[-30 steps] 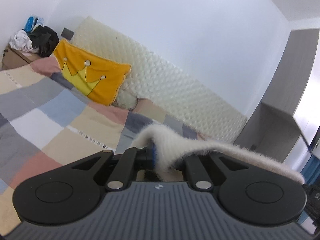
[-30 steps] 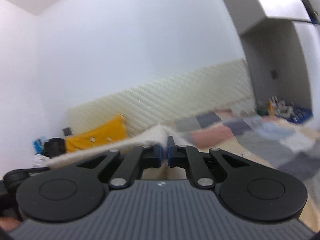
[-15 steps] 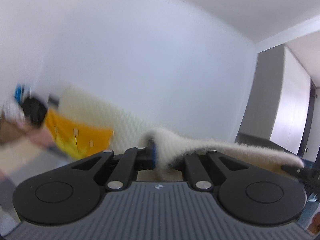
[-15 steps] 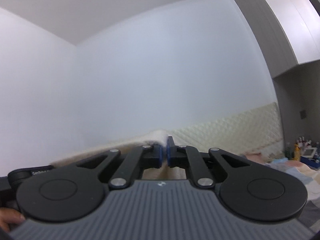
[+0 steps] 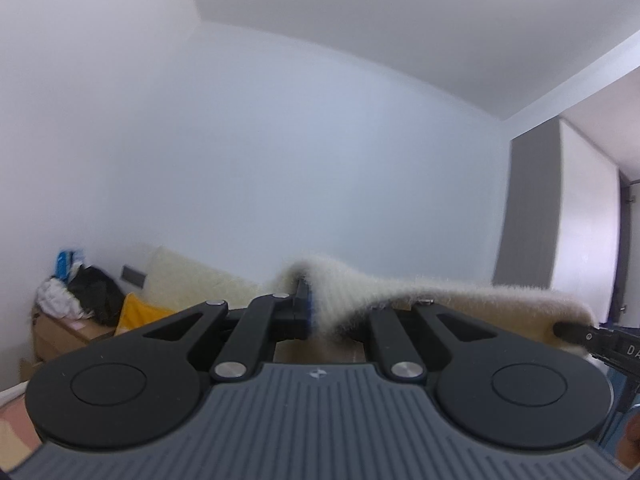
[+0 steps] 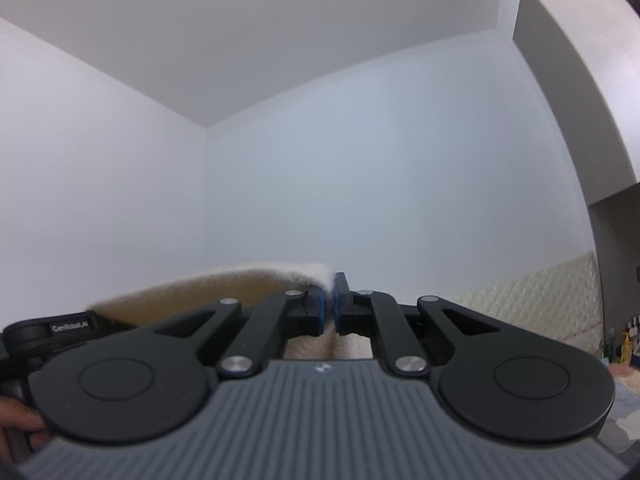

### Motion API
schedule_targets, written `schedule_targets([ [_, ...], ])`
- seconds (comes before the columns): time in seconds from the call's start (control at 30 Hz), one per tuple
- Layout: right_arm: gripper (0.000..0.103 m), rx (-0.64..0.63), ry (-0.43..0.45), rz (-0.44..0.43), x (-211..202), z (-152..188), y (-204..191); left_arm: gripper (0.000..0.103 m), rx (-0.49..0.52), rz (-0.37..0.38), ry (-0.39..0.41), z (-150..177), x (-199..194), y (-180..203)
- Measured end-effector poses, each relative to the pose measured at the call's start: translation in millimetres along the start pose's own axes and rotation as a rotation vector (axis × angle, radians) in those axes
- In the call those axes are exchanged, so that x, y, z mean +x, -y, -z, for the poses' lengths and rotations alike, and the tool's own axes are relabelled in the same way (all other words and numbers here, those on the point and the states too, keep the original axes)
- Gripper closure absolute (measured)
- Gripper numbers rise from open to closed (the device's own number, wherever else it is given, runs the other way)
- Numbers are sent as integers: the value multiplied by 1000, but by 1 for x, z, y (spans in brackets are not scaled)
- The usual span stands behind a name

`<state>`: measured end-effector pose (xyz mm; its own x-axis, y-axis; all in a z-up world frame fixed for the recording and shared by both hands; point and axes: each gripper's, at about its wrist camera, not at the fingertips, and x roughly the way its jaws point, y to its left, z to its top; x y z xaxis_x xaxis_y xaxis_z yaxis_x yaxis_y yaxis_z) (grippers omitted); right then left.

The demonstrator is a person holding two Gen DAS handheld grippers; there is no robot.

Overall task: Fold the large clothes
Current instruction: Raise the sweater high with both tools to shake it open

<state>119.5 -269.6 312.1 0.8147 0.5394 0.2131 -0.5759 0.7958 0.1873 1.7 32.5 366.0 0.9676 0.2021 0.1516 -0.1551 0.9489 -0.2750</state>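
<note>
Against the far left wall of the left wrist view, a pile of clothes [image 5: 76,292] is seen heaped on a low wooden cabinet [image 5: 60,334], with a yellow cushion [image 5: 138,314] beside it and a quilted cream headboard panel [image 5: 192,280] running along the wall. None of these is touched.

Further right, the left gripper [image 5: 316,310] is seen with its jaws clenched on a fuzzy cream garment [image 5: 420,294]; the pile is bunched between the blue pads, and the right finger is partly hidden under the cloth. From that pinch the garment's edge is stretched rightward as a taut band to the other tool, whose black tip shows at the frame's right edge. The edge is judged to be held high and spread so that the rest of the garment, out of sight below both cameras, can hang straight before a fold is laid.

At the right wrist view, the person's left hand [image 6: 20,432] is glimpsed at the lower left. The right gripper [image 6: 328,312] is seen with its jaws clamped on the same garment's edge [image 6: 224,286], only a thin seam of cloth between the pads. Both cameras are tilted up toward white wall and ceiling, which suggests the garment is raised well clear of the bed. A grey wardrobe [image 6: 576,120] stands at the right, with small clutter [image 6: 626,344] below it.
</note>
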Motion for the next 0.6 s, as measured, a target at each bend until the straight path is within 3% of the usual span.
schedule_targets([
  [0.2, 95, 10, -121, 2, 76, 50, 1, 96, 11, -84, -72, 39, 43, -52],
  [0.4, 95, -7, -268, 43, 190, 136, 22, 95, 5, -173, -210, 120, 153, -116],
  [0.6, 95, -13, -404, 96, 314, 249, 39, 95, -15, -247, -342, 232, 284, -195],
])
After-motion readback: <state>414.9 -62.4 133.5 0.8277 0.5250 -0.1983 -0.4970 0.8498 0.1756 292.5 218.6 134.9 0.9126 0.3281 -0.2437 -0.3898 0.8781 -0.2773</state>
